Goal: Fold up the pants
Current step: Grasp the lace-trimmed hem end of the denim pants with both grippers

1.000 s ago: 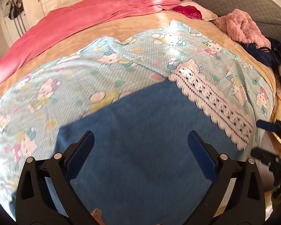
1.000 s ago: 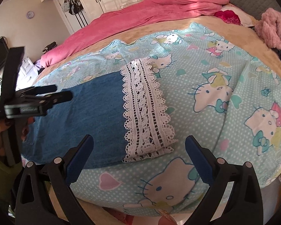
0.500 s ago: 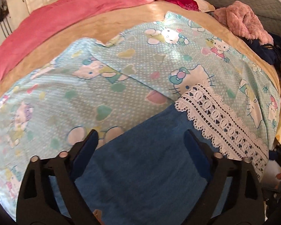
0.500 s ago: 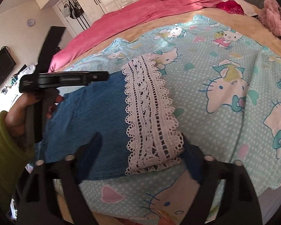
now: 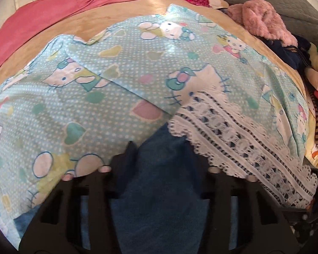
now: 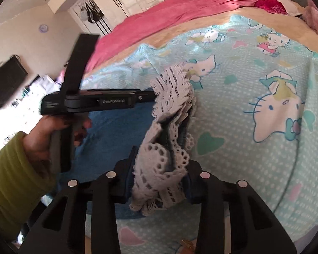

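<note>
Bedroom, one bed [image 6: 265, 110] under a pale blue cartoon-cat sheet, tan blanket and pink duvet [image 6: 180, 14] toward its far edge, white wardrobes behind. We list:

Pants [image 5: 159, 201]: blue denim with white lace hem [image 6: 161, 177], lying on the sheet at the bed's near edge.

Right gripper [image 6: 159, 169]: jaws have just been closing, and we see them now pinched on the bunched lace hem, which lifts off the sheet.

Left gripper [image 5: 161, 160]: jaws have just been closing; denim lies between them, the picture too blurred for us to tell a grip. A green-sleeved hand [image 6: 53, 135] carries it.
</note>
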Motion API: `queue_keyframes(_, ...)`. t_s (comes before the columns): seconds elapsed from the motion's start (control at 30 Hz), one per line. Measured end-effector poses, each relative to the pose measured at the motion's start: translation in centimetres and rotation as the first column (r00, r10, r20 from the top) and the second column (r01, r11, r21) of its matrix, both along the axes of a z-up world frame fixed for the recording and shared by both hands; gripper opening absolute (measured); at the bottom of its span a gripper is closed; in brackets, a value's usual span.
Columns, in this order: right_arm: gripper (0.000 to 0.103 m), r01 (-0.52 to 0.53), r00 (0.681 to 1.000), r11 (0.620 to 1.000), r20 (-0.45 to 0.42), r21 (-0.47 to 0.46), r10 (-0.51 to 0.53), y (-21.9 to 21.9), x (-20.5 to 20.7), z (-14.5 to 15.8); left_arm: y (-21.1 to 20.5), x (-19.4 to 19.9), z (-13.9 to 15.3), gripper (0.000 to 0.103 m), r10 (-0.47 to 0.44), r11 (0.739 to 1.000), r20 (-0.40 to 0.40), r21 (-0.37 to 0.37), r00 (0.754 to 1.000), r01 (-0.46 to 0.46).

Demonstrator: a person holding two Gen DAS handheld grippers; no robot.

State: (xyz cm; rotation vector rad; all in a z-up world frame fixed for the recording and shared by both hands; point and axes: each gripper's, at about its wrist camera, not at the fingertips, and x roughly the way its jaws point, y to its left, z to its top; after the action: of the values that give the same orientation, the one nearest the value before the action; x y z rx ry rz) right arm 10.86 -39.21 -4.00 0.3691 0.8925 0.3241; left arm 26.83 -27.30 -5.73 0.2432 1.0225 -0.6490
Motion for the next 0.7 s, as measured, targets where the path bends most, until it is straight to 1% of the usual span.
queue_keyframes(0.07, 0.037, 0.015, 1.0, 1.0, -0.024, 0.001, -0.015, 0.1, 0.2, -0.6, -0.3, -0.5, 0.0, 0.026, -0.003, 1.0, 0.019, 0.022, 1.0, 0.002)
queue_keyframes(0.1, 0.037, 0.02, 1.0, 1.0, -0.017, -0.005, -0.02, 0.3, 0.2, -0.6, -0.3, -0.6, 0.0, 0.026, 0.001, 1.0, 0.027, 0.025, 1.0, -0.002)
queue_keyframes(0.17, 0.019, 0.015, 1.0, 1.0, 0.001, -0.011, -0.015, 0.6, 0.1, -0.2, 0.0, -0.7, 0.0, 0.026, 0.007, 1.0, 0.031, 0.011, 0.999, -0.007)
queue_keyframes(0.23, 0.017, 0.009, 1.0, 1.0, 0.016, 0.007, -0.009, 0.9, 0.1, 0.4, 0.5, -0.8, 0.2, 0.026, 0.011, 1.0, 0.03, -0.015, 0.999, -0.011)
queue_keyframes(0.37, 0.016, -0.02, 0.997, 1.0, 0.072, -0.01, 0.021, 2.1, 0.0, 2.3, 3.2, -0.8, 1.6, 0.026, 0.057, 0.992, -0.003, -0.112, 0.998, -0.057)
queue_keyframes(0.47, 0.016, -0.056, 0.992, 0.997, 0.11, -0.048, 0.061, 3.9, 0.2, 3.9, 6.4, -0.8, 3.0, 0.03, 0.114, 0.981, -0.017, -0.155, 0.993, -0.115)
queue_keyframes(0.57, 0.016, -0.111, 0.979, 0.986, 0.159, -0.122, 0.13, 7.0, 0.1, 5.6, 10.8, -0.8, 4.3, 0.036, 0.183, 0.966, -0.037, -0.179, 0.982, -0.187)
queue_keyframes(0.6, 0.016, -0.136, 0.972, 0.979, 0.173, -0.153, 0.162, 8.4, 0.1, 6.1, 12.6, -0.8, 4.7, 0.039, 0.207, 0.958, -0.055, -0.193, 0.977, -0.214)
queue_keyframes(0.63, 0.016, -0.155, 0.965, 0.971, 0.184, -0.182, 0.189, 9.6, 0.0, 6.4, 13.7, -0.8, 4.9, 0.041, 0.22, 0.951, -0.069, -0.206, 0.973, -0.23)
queue_keyframes(0.67, 0.016, -0.178, 0.956, 0.961, 0.193, -0.213, 0.22, 11.0, -0.2, 6.7, 15.8, -1.0, 5.3, 0.043, 0.242, 0.939, -0.092, -0.23, 0.966, -0.257)
queue_keyframes(0.7, 0.016, -0.206, 0.946, 0.946, 0.196, -0.251, 0.258, 12.7, -0.3, 6.8, 17.2, -1.2, 5.4, 0.048, 0.256, 0.929, -0.108, -0.246, 0.961, -0.275)
